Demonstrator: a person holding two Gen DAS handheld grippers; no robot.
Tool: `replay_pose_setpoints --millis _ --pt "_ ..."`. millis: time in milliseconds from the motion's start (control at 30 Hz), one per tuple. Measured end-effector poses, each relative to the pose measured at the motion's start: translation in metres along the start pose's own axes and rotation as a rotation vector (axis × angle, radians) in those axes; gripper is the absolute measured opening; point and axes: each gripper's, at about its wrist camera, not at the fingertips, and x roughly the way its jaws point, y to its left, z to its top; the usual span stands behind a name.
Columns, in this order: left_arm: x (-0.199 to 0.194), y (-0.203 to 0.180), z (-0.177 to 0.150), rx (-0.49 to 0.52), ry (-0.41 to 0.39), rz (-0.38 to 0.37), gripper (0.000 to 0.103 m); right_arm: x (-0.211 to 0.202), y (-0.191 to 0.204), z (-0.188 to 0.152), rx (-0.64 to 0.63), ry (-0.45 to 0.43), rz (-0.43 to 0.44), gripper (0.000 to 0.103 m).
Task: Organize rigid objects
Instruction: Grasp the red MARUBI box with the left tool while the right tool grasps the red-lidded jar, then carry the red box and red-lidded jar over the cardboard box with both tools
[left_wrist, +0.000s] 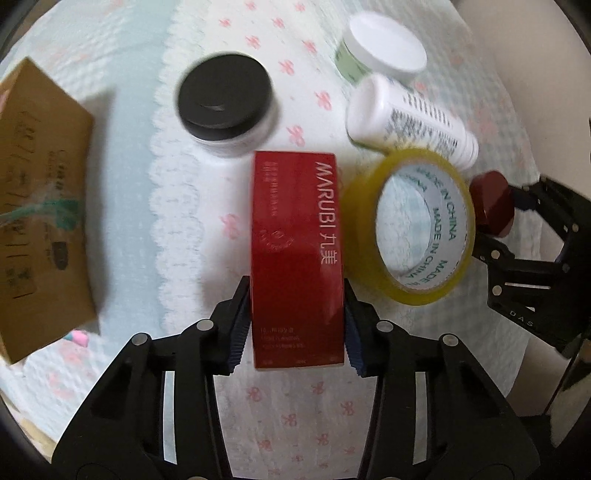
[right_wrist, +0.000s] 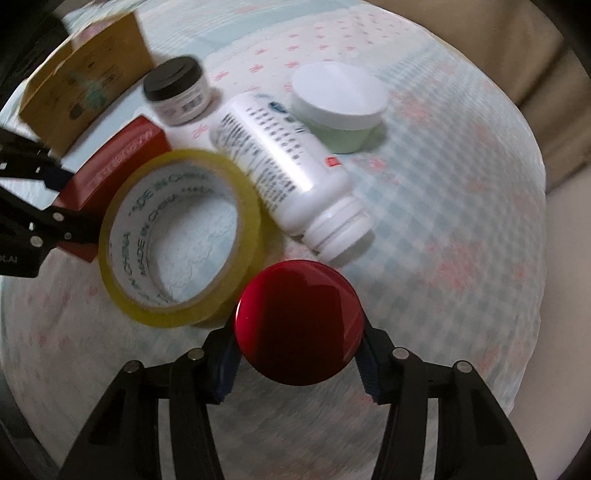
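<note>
My left gripper (left_wrist: 297, 325) is shut on a red MARUBI box (left_wrist: 295, 254), which points away from me over the cloth. The box also shows in the right wrist view (right_wrist: 122, 162), with the left gripper (right_wrist: 55, 206) on it. My right gripper (right_wrist: 299, 350) is shut on a round dark red jar (right_wrist: 299, 321); the jar shows in the left wrist view (left_wrist: 493, 206), held by the right gripper (left_wrist: 517, 210). A yellow tape roll (left_wrist: 410, 232) lies between the box and the jar, also in the right wrist view (right_wrist: 181, 236).
A white bottle (right_wrist: 291, 166) lies on its side behind the tape. A white-lidded green jar (right_wrist: 340, 110), a black-lidded jar (left_wrist: 225, 103) and a brown cardboard box (left_wrist: 40, 206) stand on the patterned cloth (left_wrist: 303, 413). The cloth's edge is at the right.
</note>
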Motion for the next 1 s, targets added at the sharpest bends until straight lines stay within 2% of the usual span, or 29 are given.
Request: replay_pose_setpoints --millis 233,367,567,833,1000 --pt "-0.045 0.026 -0.004 -0.04 -0.087 -0.022 0.039 -0.028 -0.011 0.007 0.183 -0.017 -0.02 0.05" --pt "-0.077 0.036 -0.004 -0.041 -0.148 -0.043 0.039 -0.055 -0.022 0.006 0.345 -0.057 -0.016 0.05" --pt "-0.129 0.034 -0.027 -0.054 -0.256 -0.063 0.039 -0.109 -0.041 0.004 0.524 -0.137 -0.017 0.05" --pt "-0.258 0.06 -0.059 -0.102 -0.44 -0.077 0.039 -0.228 -0.009 0.025 0.523 -0.285 -0.047 0.05" --pt "-0.325 0.1 -0.075 -0.122 -0.528 -0.058 0.039 -0.286 0.029 0.054 0.495 -0.377 0.001 0.05"
